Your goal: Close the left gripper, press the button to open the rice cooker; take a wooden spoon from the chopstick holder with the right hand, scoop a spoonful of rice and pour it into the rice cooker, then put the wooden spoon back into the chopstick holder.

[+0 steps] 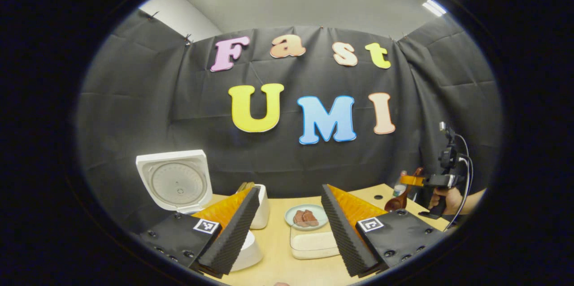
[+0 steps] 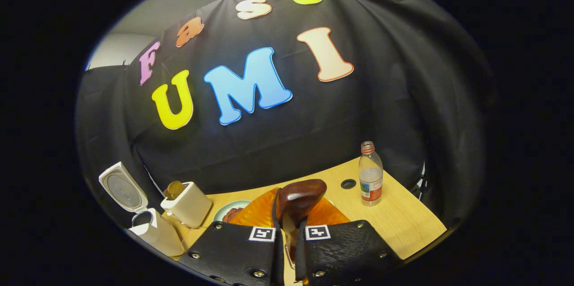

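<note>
Rice cooker (image 1: 179, 187): lower left of the left gripper view, lid standing up and open, so the button step looks done; in the right gripper view it sits at the far lower left.

Left gripper (image 1: 290, 227): bottom centre of its own view, fingers spread wide with nothing between them, hovering over the table (image 1: 278, 254).

Chopstick holder (image 2: 187, 207): the pale box just right of the cooker in the right gripper view, something brown poking out of its top.

Rice container (image 1: 314, 244): low centre of the left gripper view, a shallow pale tub just in front of a small plate (image 1: 306, 216).

Wooden spoon (image 2: 298, 201): pinched by the right gripper (image 2: 289, 243), fingers pressed on the handle, bowl pointing up and forward. Rice in the bowl: cannot tell.

Bottle (image 2: 370, 174): right of the spoon, upright near the table's far edge.

Risk: with the handle held low, the spoon could swivel in the pinch and spill. A wide swing right could tip the bottle.

Room: open tabletop lies between spoon and bottle; holder and cooker crowd the left, so the pour has little margin.
</note>
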Tool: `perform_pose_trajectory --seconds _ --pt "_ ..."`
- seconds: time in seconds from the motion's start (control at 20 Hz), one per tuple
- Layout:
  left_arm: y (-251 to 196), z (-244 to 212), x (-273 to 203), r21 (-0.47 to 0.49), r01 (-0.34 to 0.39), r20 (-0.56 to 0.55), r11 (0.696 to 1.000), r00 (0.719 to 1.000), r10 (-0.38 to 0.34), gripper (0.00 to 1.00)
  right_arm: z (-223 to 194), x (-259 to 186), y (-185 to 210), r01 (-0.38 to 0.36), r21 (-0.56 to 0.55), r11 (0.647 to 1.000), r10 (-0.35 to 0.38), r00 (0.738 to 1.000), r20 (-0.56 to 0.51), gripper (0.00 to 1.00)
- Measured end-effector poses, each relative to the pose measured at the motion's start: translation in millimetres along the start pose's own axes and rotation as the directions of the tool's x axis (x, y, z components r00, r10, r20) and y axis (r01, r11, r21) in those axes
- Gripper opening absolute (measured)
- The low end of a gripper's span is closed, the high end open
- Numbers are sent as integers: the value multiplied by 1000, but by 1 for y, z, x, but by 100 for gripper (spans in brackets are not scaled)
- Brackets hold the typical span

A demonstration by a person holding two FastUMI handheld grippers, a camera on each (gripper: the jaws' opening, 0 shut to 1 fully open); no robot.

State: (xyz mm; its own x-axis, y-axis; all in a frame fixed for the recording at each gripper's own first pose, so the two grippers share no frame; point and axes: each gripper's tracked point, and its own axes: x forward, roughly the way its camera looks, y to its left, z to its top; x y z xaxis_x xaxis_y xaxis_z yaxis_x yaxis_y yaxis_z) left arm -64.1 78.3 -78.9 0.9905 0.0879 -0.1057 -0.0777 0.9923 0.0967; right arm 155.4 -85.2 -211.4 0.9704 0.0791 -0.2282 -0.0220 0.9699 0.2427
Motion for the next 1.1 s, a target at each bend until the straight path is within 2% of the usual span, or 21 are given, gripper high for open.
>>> perform_pose_trajectory --seconds 0.15,0.35,0.6,0.7,0.75,0.85,0.9,0.95,1.05,1.1 --pt "6 -1 -5 11 -33 -7 999 999 33 99 -24 14 -3 6 27 1000 -5 999 -42 10" --pt "12 -11 -13 22 -57 -36 998 998 58 99 -59 29 -4 20 -15 1000 -22 995 -95 10" --pt "19 -16 -16 19 -73 -51 997 996 74 99 -88 42 -6 28 -9 1000 -29 992 -125 10" --pt "19 -18 -15 13 -72 -51 997 996 72 99 -94 37 -12 36 -6 999 -36 989 -143 13" --pt "19 -17 -14 12 -69 -49 998 996 69 99 -91 32 -14 41 -2 999 -41 990 -136 18" --pt "17 -17 -11 7 -59 -43 998 997 59 99 -80 25 -33 86 -38 996 -90 990 -109 24" --pt "16 -18 -8 2 -49 -41 999 998 50 98 -72 19 -41 109 -44 993 -113 989 -94 29" --pt "14 -18 -4 -2 -39 -38 999 998 39 97 -65 10 -47 136 -46 990 -140 986 -88 58" --pt "12 -16 3 -10 -25 -26 1000 999 25 95 -46 -10 -65 196 -65 978 -200 979 -51 99" --pt "10 -14 7 -16 -17 -20 1000 1000 17 94 -33 -24 -69 224 -79 971 -226 974 -24 99"
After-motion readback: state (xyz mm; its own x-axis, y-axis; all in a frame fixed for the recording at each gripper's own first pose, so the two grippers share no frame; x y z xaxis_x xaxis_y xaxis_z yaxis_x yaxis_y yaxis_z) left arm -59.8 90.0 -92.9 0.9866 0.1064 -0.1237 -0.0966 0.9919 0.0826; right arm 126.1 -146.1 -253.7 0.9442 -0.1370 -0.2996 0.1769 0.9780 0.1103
